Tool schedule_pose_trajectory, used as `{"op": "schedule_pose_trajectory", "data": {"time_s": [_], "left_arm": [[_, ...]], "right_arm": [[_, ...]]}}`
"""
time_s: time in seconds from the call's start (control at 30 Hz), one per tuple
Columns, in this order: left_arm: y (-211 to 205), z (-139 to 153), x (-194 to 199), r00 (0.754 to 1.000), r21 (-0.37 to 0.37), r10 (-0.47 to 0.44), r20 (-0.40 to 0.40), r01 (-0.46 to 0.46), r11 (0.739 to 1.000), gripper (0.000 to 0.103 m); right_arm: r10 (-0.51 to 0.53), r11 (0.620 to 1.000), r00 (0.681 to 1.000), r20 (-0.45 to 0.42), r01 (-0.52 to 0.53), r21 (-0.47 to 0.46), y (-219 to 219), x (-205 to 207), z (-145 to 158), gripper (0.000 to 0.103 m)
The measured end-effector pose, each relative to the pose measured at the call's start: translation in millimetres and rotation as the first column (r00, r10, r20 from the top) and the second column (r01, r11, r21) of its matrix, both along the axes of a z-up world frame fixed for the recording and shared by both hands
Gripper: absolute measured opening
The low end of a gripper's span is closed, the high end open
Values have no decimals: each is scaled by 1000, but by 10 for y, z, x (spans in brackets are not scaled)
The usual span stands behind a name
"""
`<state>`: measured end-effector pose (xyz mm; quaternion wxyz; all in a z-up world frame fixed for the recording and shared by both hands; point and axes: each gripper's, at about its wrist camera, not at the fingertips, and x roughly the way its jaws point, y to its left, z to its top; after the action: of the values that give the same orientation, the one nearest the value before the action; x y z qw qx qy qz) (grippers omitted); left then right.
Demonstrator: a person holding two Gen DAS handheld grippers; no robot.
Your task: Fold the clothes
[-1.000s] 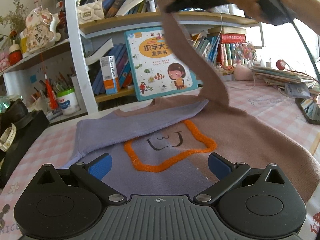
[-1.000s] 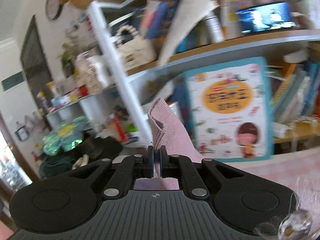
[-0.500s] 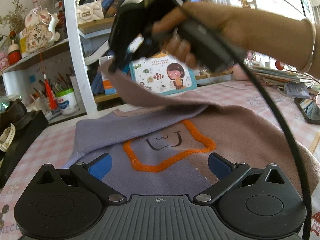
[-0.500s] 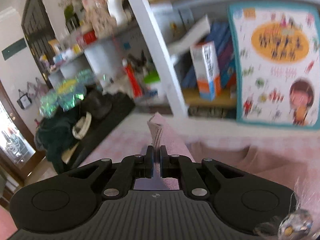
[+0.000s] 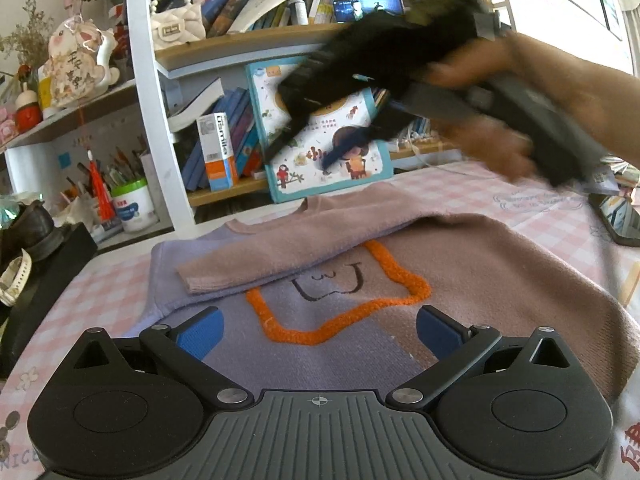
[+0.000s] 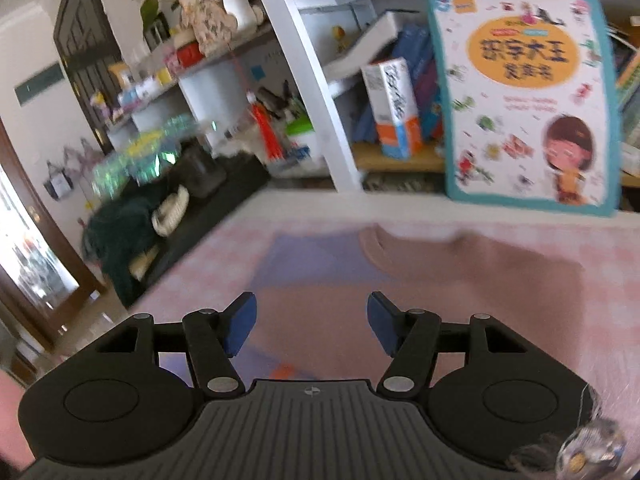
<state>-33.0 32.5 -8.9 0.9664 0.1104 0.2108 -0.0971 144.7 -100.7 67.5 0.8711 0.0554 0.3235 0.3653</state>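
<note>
My left gripper (image 5: 318, 330) hangs low over the sweater (image 5: 460, 276), its blue-padded fingers (image 5: 200, 332) spread wide apart with nothing between them. The sweater lies flat on the pink-and-white checked tablecloth (image 5: 100, 292), mauve on one side and lilac on the other, with an orange looped outline (image 5: 344, 316) on the chest enclosing a small stitched face. One mauve sleeve (image 5: 288, 252) is folded across the chest, its cuff resting on the lilac half.

My right gripper (image 6: 310, 322) is up in the air above the garment, motion-blurred in the left wrist view, where my hand (image 5: 492, 132) wraps its handle. Through its own camera the fingers stand apart, empty, with the sweater's neckline blurred beyond them.

Behind the table, a teal-bordered children's book (image 6: 524, 92) leans on the shelf (image 5: 248, 44), with Chinese characters in an orange oval on its cover and a cartoon girl below; I cannot read the blurred title with confidence. Beside it stands a white-and-orange carton (image 5: 218, 152) with vertical blue lettering that I cannot make out. A white tub (image 5: 132, 208) holds pens. A cream quilted handbag (image 5: 178, 26) with a pearl strap sits on the upper shelf, and a cat figurine (image 5: 78, 64) bears brush-written characters. A corner of the tablecloth shows "NICE".
</note>
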Motion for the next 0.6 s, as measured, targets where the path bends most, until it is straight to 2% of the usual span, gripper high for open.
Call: {"op": "schedule_pose_trajectory", "data": {"time_s": [0.17, 0.47, 0.6], "left_arm": [[26, 5, -1, 1000, -17, 0, -2, 0, 1000, 103], [3, 0, 15, 1000, 7, 13, -10, -13, 1000, 103], [59, 26, -57, 998, -5, 48, 35, -48, 999, 103]], "right_arm": [[-18, 996, 999, 26, 20, -84, -438, -452, -170, 59], [-193, 975, 981, -16, 190, -118, -1267, -1404, -556, 59], [-238, 968, 970, -48, 233, -96, -1468, -1672, -644, 59]]}}
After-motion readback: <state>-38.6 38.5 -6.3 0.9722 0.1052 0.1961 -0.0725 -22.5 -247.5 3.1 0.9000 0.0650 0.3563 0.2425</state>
